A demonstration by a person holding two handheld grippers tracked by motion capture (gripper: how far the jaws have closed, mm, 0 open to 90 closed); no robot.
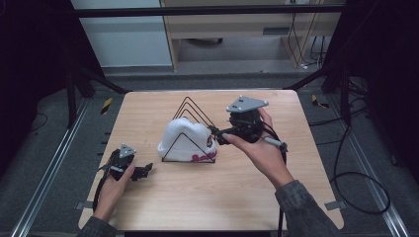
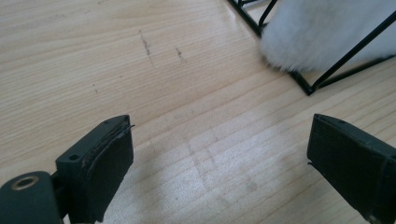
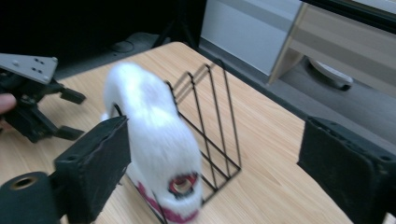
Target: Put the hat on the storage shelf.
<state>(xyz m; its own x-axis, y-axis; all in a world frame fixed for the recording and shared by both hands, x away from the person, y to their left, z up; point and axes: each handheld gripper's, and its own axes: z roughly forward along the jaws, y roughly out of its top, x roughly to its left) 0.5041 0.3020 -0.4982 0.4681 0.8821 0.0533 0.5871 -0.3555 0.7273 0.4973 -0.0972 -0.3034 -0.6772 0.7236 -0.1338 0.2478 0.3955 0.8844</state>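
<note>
Placement step appears complete: white hat [image 1: 184, 140] sits in wire rack [image 1: 192, 114]. Left claw [image 1: 143, 171] and right claw [image 1: 217, 136] are released, empty. Next: withdraw both.

A light wooden table [image 1: 207, 197] stands on grey floor [image 1: 44, 148]; black curtains [image 1: 29, 49] flank it, pale cabinets [image 1: 237, 29] behind, cables [image 1: 356, 182] trailing

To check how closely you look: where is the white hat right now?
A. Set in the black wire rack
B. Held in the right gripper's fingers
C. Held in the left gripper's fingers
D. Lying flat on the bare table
A: the white hat sits between the wires of the black wire rack, and both grippers are open and apart from it.
</note>
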